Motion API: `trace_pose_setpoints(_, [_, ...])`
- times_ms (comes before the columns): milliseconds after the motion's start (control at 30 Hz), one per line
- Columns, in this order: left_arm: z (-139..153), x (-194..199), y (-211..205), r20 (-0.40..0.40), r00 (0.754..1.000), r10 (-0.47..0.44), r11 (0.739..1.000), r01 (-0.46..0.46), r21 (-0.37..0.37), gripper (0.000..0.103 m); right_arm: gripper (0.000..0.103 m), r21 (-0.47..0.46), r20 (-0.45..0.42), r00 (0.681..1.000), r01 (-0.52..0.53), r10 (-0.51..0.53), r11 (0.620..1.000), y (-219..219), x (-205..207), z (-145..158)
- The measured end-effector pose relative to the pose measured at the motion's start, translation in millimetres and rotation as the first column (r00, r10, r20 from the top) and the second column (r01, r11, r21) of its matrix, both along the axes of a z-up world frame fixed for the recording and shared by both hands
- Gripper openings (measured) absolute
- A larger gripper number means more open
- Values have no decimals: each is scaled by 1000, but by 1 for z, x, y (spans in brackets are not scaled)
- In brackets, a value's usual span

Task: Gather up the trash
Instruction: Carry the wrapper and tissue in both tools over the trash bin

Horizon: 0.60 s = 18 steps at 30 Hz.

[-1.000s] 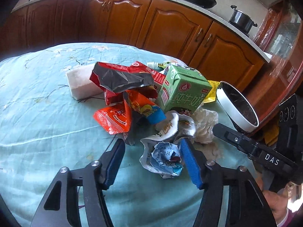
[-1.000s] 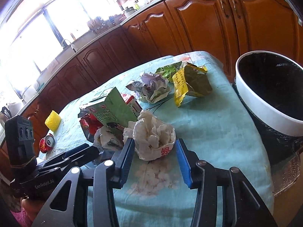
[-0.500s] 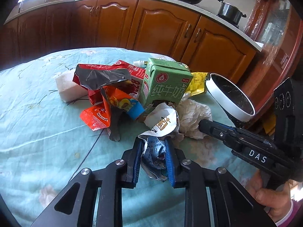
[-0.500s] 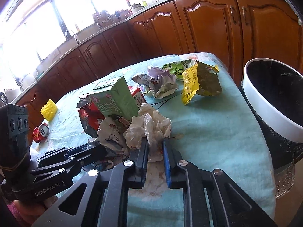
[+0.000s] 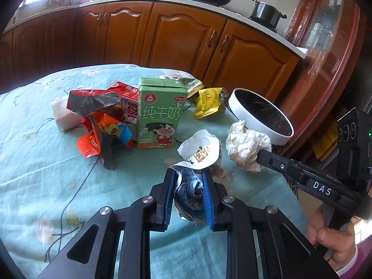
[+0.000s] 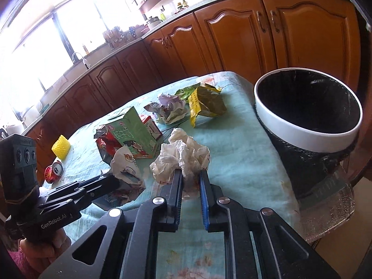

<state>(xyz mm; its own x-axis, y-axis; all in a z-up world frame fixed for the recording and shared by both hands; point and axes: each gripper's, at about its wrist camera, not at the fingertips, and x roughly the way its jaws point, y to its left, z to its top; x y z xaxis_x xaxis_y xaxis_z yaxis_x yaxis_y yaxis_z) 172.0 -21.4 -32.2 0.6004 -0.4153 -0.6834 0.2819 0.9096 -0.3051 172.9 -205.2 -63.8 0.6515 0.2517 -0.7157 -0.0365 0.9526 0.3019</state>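
- Now a crumpled printed wrapper (image 5: 189, 191) is clamped between the blue pads of the left hand-held gripper (image 5: 188, 181), lifted just off the table (image 5: 34, 174)
- A crumpled white tissue (image 6: 183, 159) is pinched by the right hand-held gripper (image 6: 189, 179), whose jaws are drawn narrow onto it
- Both sets of jaws have just been closing on these pieces
- A green milk carton (image 5: 160, 116) is left upright on the table, with red snack wrappers (image 5: 97, 114) beside it and a yellow packet (image 5: 208, 102) behind
- A white-rimmed bin (image 6: 309, 125) lined in black is seen at the table's edge, near the tissue
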Motion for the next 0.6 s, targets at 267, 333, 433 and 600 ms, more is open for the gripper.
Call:
trace_pose_setpoints(267, [4, 12, -25, -1, 999, -37, 999, 37, 16, 22, 14, 6, 18, 998, 67, -67, 998, -29, -12, 7])
trace_pose_setpoints(333, [5, 16, -32, 0, 999, -50, 999, 50, 15, 22, 14, 9, 21, 996, 84, -84, 996, -38, -15, 8])
trace_pose_setpoints(433, [7, 24, -42, 4, 998, -70, 997, 69, 18, 22, 14, 9, 29, 994, 106, -107, 994, -49, -18, 10])
trace_pose_setpoints(600, [11, 35, -59, 27, 995, -99, 995, 99, 27, 22, 14, 9, 48, 989, 141, -141, 990, -67, -20, 16])
